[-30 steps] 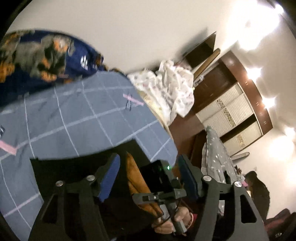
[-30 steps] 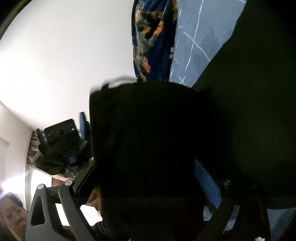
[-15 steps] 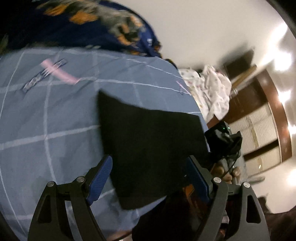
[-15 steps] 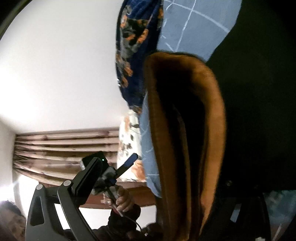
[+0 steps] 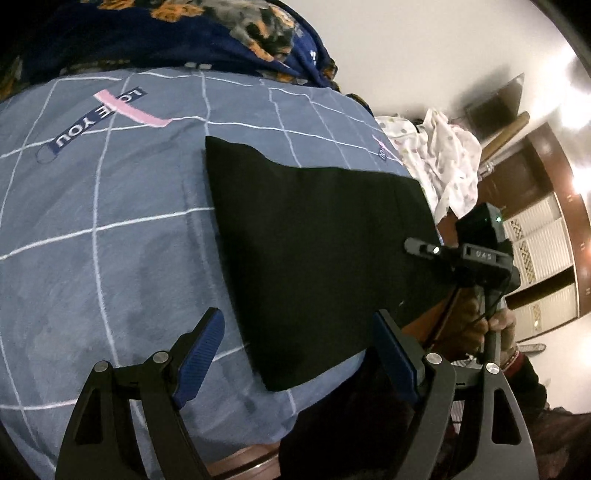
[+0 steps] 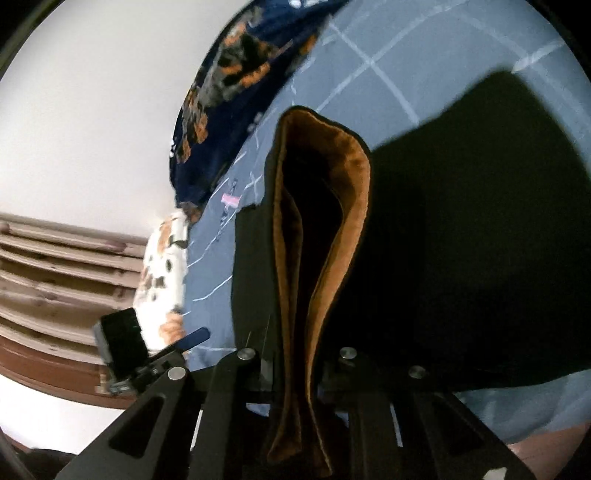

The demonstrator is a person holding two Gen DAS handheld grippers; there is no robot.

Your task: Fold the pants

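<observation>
The black pants lie folded flat on the blue checked bedspread. My left gripper is open and empty, just above the near edge of the pants. My right gripper is shut on the pants' waistband, whose brown fleece lining stands up as a fold between the jaws. The rest of the black cloth spreads to the right in the right wrist view. The right gripper's body shows at the pants' right edge in the left wrist view.
A dark blue floral blanket is heaped at the far side of the bed. A white spotted cloth lies past the bed's right end. A brown wardrobe stands beyond. The bed's near edge runs under my left gripper.
My left gripper has let go of the pants and pulled back over the bed. The pants now lie flat. My right gripper still holds the waistband and has lowered it toward the bed.
</observation>
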